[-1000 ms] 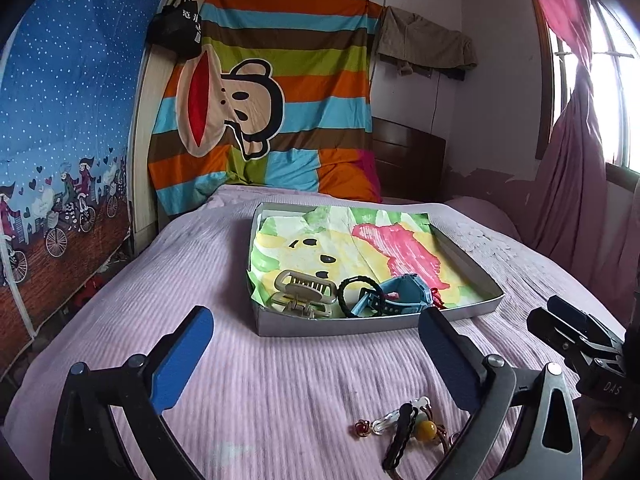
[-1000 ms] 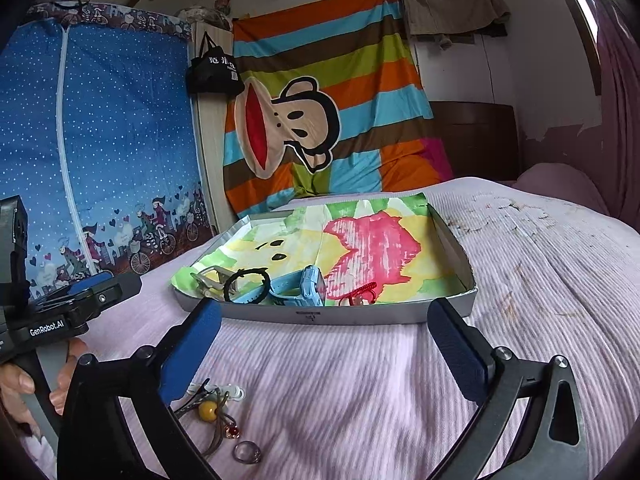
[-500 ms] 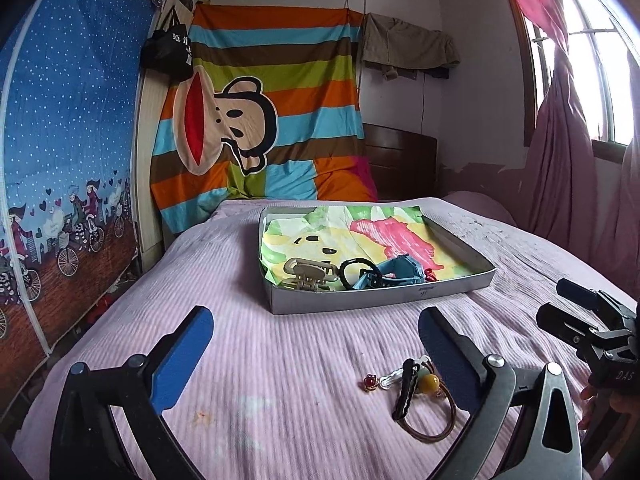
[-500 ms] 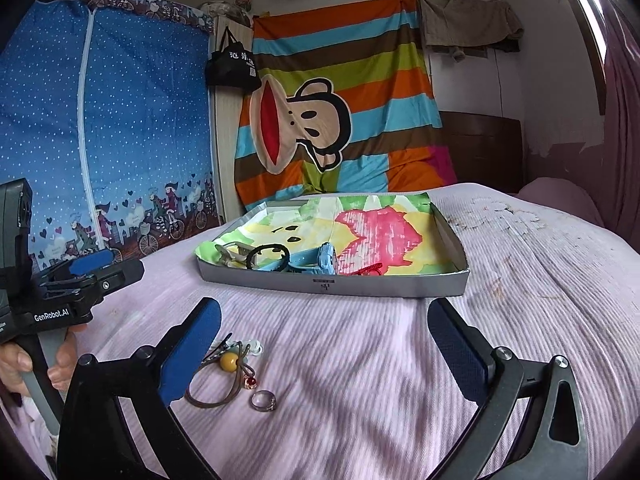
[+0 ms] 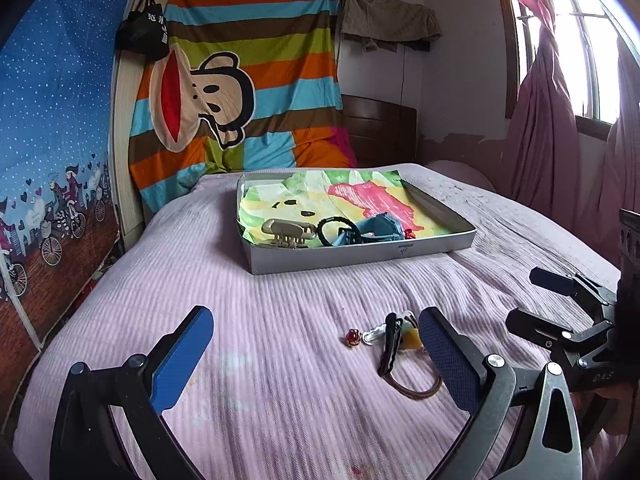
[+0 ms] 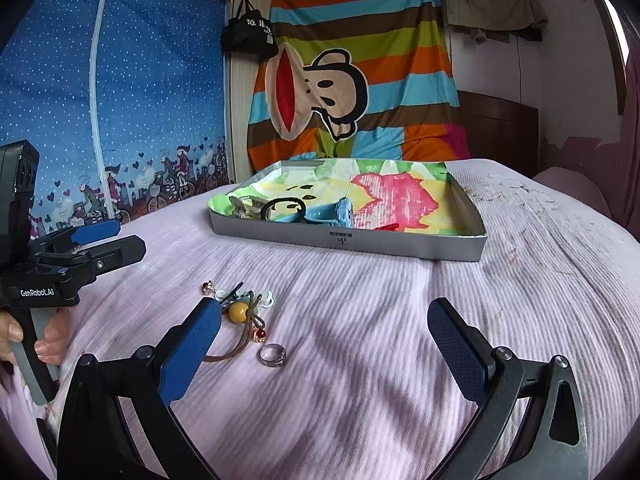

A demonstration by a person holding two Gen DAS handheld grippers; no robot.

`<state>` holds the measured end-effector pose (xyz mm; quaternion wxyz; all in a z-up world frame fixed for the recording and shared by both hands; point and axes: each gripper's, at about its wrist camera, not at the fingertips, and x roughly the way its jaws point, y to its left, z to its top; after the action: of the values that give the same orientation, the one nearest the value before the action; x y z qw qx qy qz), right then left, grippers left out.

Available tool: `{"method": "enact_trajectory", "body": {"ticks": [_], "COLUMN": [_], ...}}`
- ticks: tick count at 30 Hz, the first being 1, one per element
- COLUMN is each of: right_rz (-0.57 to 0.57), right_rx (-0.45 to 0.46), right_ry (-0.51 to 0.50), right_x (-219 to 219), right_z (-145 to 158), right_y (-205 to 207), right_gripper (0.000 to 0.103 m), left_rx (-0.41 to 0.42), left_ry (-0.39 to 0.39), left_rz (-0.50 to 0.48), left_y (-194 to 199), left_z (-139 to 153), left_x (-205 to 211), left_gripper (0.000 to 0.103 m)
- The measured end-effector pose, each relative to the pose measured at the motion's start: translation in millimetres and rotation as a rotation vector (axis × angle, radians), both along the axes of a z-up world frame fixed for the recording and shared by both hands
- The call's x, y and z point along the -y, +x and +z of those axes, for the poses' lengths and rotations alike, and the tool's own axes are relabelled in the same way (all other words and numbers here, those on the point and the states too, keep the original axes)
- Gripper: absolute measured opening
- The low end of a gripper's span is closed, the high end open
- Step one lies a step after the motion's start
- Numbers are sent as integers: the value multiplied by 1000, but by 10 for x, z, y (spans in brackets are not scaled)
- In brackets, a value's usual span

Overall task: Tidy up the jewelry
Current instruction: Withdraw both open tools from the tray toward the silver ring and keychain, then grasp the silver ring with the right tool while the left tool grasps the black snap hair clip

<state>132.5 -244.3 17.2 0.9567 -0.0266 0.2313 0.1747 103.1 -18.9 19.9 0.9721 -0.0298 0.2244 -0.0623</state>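
A small pile of jewelry lies on the pink bedspread: a brown hair tie with a yellow bead (image 6: 237, 312), a black clip (image 5: 390, 344), a red-stone earring (image 5: 353, 336) and a silver ring (image 6: 272, 355). My left gripper (image 5: 316, 358) hovers open just before the pile, nothing between its fingers. My right gripper (image 6: 324, 344) is open too, with the ring near its left finger. Farther back stands a grey tray (image 5: 360, 254) lined with colourful paper, holding a beige claw clip (image 5: 289, 233), a black band (image 5: 338, 226) and a blue watch (image 5: 376, 229).
The bed fills the foreground, with a striped monkey blanket (image 5: 240, 92) at its head. A blue printed wardrobe (image 6: 100, 100) stands to the left and pink curtains (image 5: 540, 132) hang at the right. A hand (image 6: 44, 336) grips the left tool's handle.
Both grippers have drawn back and lifted away from the tray, so the loose jewelry pile now shows farther ahead between the fingers. Both stay open.
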Motion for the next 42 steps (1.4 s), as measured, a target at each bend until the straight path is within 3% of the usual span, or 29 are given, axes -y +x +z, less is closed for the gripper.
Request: {"method": "enact_trajectory", "body": {"ticks": [3, 6, 8, 14, 23, 29, 42], "right_rz": [16, 38, 46, 79, 117, 139, 146], "right_rx": [-24, -51, -73, -120, -165, -202, -260], "right_ry": [-19, -36, -46, -42, -65, -79, -79], "right_x": [-53, -96, -121, -130, -218, -265, -324], "right_z": [-64, -120, -164, -224, -294, -357, -467], "right_y": [23, 43, 58, 85, 136, 188, 312], "right_gripper": [100, 87, 78, 67, 46, 38, 34], "left_rx": [-25, -62, -84, -128, -213, -283, -343], "left_ry": [-8, -33, -48, -60, -28, -13, -40], "left_rz": [-30, -74, -102, -179, -278, -287, -267], "left_y": [17, 38, 58, 71, 182, 286, 438], "left_z": [-33, -70, -105, -167, -274, -365, -453], "left_x": [-1, -2, 7, 75, 258, 312, 332], "left_gripper": [102, 92, 82, 56, 29, 21, 9]}}
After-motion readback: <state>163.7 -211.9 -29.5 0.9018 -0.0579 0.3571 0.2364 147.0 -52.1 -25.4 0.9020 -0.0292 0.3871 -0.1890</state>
